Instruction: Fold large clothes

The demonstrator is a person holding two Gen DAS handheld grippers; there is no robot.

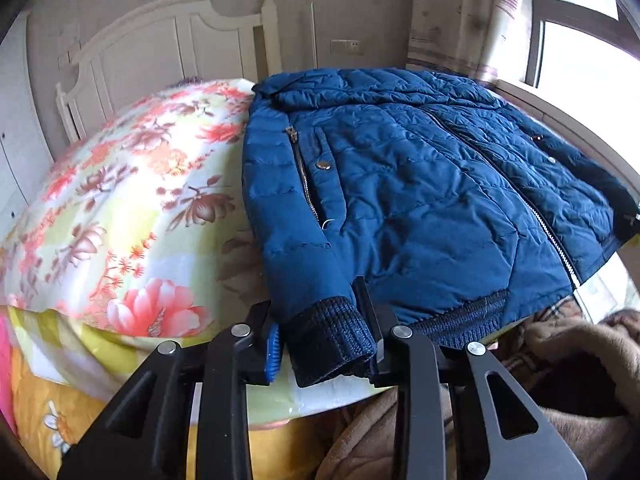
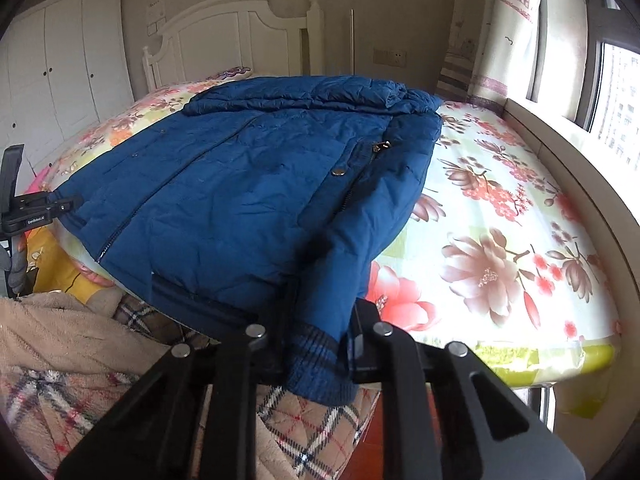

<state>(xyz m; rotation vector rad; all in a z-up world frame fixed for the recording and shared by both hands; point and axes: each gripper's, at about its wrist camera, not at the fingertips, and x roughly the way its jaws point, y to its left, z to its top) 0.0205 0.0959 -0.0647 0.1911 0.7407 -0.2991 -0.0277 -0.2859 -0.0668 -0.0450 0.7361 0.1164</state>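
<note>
Bedroom scene: on the floral-sheeted bed (image 2: 500, 216) lies a blue quilted puffer jacket (image 1: 400, 184), front up and zipped. Our left claw (image 1: 326, 344) is clamped on one dark ribbed sleeve cuff (image 1: 332, 340); our right claw (image 2: 316, 356) is clamped on the other ribbed cuff (image 2: 316, 364). We judge this the sleeve-folding step: next, both sleeves should be carried inward across the chest.

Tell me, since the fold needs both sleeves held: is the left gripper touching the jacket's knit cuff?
Touching. The left wrist view shows the left gripper with its fingers pressed against both sides of the knit cuff of the blue jacket.
</note>
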